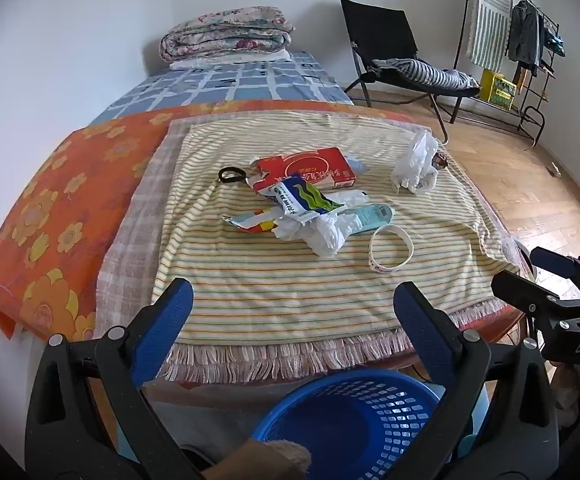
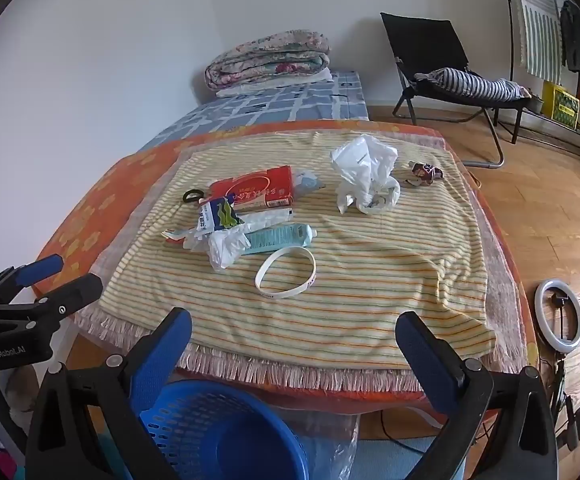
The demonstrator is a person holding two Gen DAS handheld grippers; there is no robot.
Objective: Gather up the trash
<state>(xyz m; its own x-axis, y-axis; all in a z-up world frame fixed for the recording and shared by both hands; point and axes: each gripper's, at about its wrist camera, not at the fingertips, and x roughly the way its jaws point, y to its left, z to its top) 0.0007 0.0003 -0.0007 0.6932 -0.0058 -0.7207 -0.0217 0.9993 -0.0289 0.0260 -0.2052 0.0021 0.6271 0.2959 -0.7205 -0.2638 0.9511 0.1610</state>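
Litter sits untouched on the striped cloth (image 1: 290,280); both tools (image 1: 294,300) (image 2: 294,332) hang spread and empty, so close squarely on the white wristband (image 2: 285,272) first, then drop it in the blue basket (image 2: 225,436).

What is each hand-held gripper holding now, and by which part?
Nothing. The left hand-held gripper and the right hand-held gripper are both open and empty, above the blue basket.

Soft daylight, sharp focus, fisheye-warped edges
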